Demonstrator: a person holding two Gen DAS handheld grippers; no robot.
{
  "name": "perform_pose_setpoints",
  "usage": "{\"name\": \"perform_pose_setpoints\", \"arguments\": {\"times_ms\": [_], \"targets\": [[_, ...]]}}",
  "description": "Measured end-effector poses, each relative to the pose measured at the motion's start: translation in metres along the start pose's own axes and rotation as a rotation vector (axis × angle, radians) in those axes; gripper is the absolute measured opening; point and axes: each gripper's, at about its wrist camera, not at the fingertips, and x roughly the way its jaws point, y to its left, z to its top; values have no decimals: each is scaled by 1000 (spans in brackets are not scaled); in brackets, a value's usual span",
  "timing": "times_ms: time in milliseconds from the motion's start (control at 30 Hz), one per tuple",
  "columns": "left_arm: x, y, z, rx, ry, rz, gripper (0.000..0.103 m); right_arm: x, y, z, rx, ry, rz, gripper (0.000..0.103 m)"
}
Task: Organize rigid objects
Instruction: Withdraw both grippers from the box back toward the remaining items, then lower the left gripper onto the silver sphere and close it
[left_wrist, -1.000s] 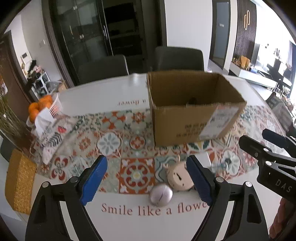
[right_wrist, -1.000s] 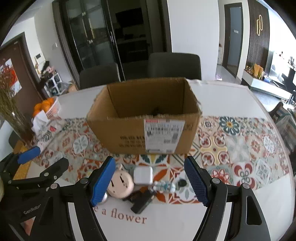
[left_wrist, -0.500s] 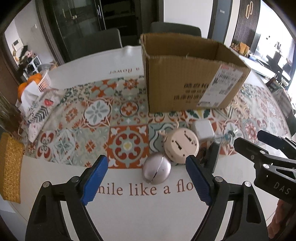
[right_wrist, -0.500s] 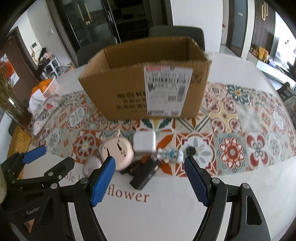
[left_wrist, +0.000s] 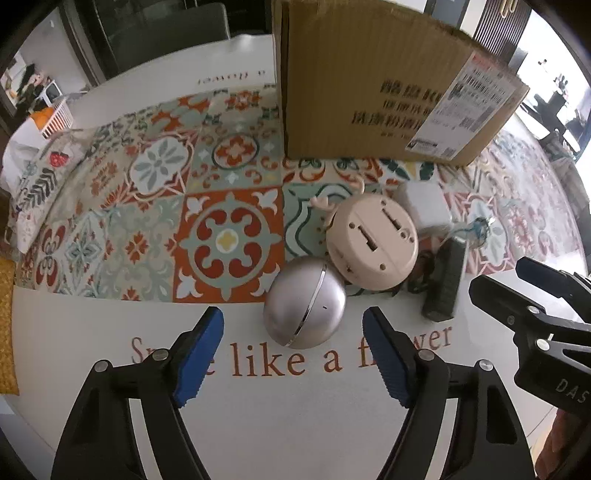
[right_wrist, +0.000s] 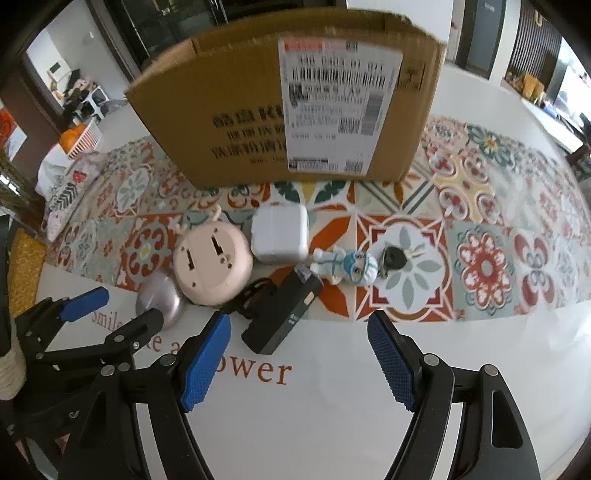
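Cardboard box (left_wrist: 373, 85) stands at rear of tabletop (left_wrist: 258, 406), target items clustered just in front. Left hand-held gripper (left_wrist: 293, 352) released, jaws just narrowing, nothing between them yet; silver ball (left_wrist: 304, 302) lies just ahead. Recommend centring pads either side of the ball before clamping, it may roll; right hand-held gripper (right_wrist: 299, 360) released near black block (right_wrist: 282, 314).

Your left gripper (left_wrist: 293, 334) has just been closing its jaws, with nothing pressed between them; the silver ball (left_wrist: 305, 302) lies on the tabletop (left_wrist: 280, 413) just ahead, touching the round beige clock (left_wrist: 373, 242) below the cardboard box (left_wrist: 354, 81).
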Motion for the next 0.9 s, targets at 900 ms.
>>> {"name": "perform_pose_setpoints", "arguments": {"times_ms": [900], "targets": [[23,-4,0,-8,28,-19,53,29,-4,-3,30,69,72,77]]}}
